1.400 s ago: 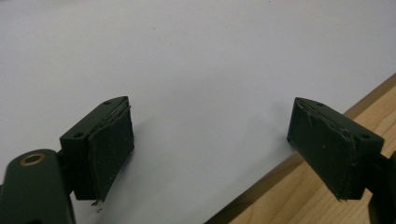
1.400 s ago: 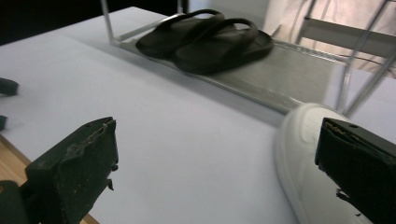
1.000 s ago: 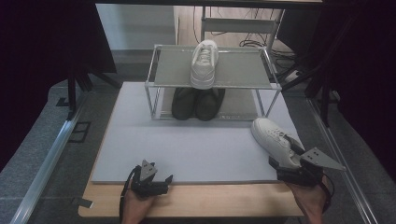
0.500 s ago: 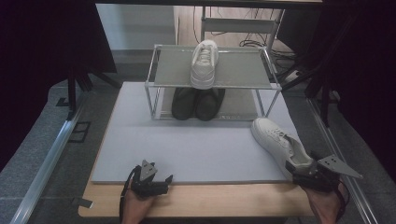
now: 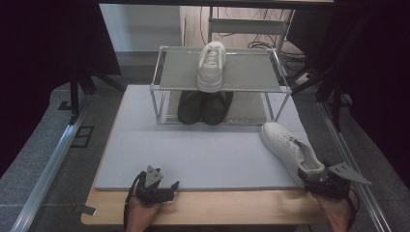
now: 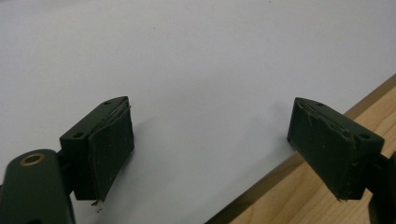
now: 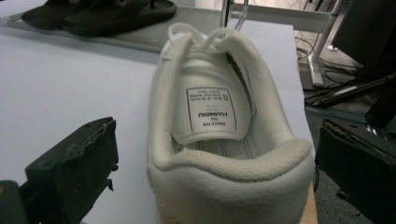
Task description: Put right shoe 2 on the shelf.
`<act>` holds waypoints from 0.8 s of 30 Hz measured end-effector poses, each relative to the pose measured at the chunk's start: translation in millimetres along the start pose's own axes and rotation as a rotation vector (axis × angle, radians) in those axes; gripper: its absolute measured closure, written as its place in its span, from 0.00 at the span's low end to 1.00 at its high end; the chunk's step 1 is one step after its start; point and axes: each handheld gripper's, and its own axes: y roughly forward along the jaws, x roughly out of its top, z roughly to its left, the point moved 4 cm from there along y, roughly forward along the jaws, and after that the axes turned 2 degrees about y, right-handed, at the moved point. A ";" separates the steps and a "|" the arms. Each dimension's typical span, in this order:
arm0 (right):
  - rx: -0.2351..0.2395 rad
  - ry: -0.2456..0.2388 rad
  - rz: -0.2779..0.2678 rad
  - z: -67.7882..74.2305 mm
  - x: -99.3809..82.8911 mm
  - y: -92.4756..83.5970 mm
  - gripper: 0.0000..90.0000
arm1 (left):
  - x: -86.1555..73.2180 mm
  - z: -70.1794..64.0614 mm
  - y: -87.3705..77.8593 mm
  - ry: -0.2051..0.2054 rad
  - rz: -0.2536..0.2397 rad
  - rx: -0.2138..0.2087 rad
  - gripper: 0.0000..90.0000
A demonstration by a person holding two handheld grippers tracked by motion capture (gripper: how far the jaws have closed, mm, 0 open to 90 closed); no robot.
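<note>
Here both claws stand apart, the right claw (image 5: 309,175) hiding the white sneaker's (image 5: 290,150) heel.

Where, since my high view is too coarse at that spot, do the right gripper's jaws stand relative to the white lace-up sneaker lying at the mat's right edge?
Observer: The right gripper has its jaws on either side of the white lace-up sneaker's heel, with the pads not pressing on it. They have just been opening.
Operator: And the left gripper?
Observer: The left gripper is open with nothing between its jaws, over the white mat beside the wooden table edge.
</note>
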 end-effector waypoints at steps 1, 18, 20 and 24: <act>0.005 0.003 -0.001 -0.6 -1.1 1.1 0.00 | 0.0 0.0 0.0 0.000 0.000 0.000 0.16; 0.018 -0.003 0.044 -4.1 -20.1 29.1 0.00 | 0.0 0.0 0.0 -0.001 0.000 0.000 0.16; 0.020 0.001 0.032 -4.6 -20.3 31.4 0.01 | 0.1 0.0 0.1 -0.001 0.000 0.000 0.16; 0.013 0.006 0.023 -5.7 -22.4 35.6 0.04 | 0.1 0.0 0.1 -0.001 0.000 0.000 0.16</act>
